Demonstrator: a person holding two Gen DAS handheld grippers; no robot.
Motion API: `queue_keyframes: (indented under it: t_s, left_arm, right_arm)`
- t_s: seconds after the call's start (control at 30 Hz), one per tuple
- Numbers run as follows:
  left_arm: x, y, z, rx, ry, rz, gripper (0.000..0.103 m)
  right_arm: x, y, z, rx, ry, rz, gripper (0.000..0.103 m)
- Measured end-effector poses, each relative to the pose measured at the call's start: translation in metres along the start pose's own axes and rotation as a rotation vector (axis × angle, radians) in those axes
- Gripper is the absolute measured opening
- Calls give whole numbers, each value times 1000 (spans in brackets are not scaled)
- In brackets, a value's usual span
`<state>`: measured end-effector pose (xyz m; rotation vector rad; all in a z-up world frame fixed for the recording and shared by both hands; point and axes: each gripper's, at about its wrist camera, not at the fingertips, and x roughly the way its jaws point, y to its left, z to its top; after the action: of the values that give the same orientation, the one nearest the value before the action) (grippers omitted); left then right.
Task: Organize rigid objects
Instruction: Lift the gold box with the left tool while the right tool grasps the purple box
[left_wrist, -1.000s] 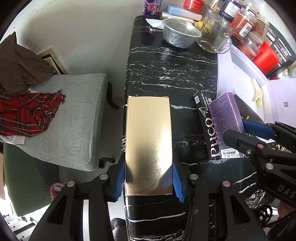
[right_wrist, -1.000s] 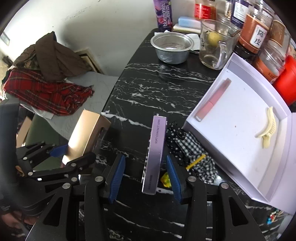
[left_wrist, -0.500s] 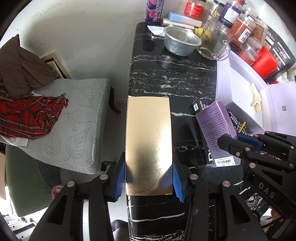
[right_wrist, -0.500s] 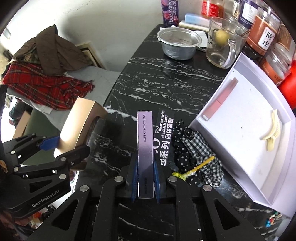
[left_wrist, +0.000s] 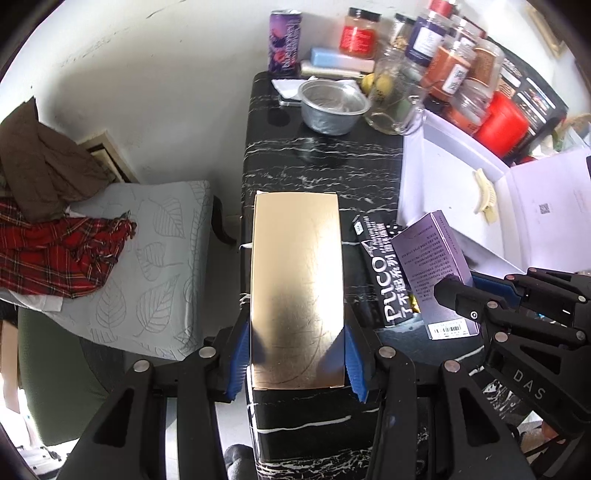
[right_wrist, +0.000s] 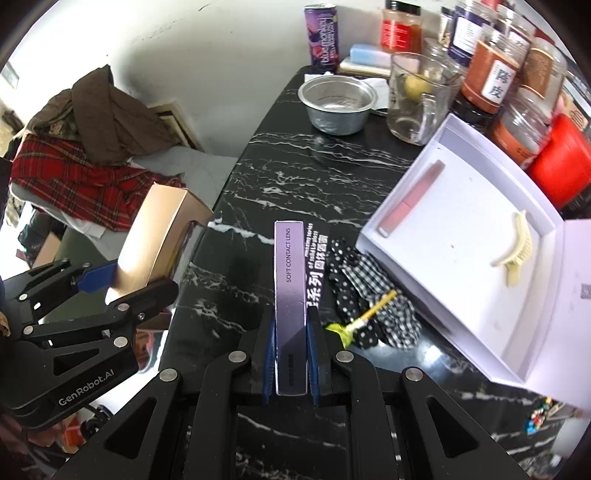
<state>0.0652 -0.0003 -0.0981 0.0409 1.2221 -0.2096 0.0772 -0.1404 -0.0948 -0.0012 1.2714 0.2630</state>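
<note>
My left gripper (left_wrist: 297, 354) is shut on a gold box (left_wrist: 297, 288) and holds it over the left edge of the black marble table (left_wrist: 317, 166). The gold box also shows in the right wrist view (right_wrist: 155, 236). My right gripper (right_wrist: 290, 354) is shut on a purple contact lens box (right_wrist: 290, 291), held on edge above the table; it also shows in the left wrist view (left_wrist: 432, 266). A black PUCO box (left_wrist: 384, 280) lies flat on the table under it. An open white box (right_wrist: 461, 236) at the right holds a pink stick (right_wrist: 413, 199) and a cream hair clip (right_wrist: 515, 247).
A metal bowl (right_wrist: 336, 103), a glass mug (right_wrist: 417, 96), a purple can (right_wrist: 323, 37) and several jars (right_wrist: 491, 70) crowd the table's far end. Dotted and checked cloth with a yellow stick (right_wrist: 369, 295) lies beside the white box. A cushioned chair with clothes (left_wrist: 110, 236) stands left.
My right gripper has shut on the purple box and lifted it off the black box. The left gripper has risen a little with the gold box.
</note>
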Motion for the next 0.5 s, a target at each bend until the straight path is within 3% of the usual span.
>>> queue_keyframes:
  t_s: [0.5]
  left_arm:
    - [-29, -39, 0, 68, -51, -36, 44]
  right_arm:
    - [-44, -18, -25, 93, -45, -38, 15]
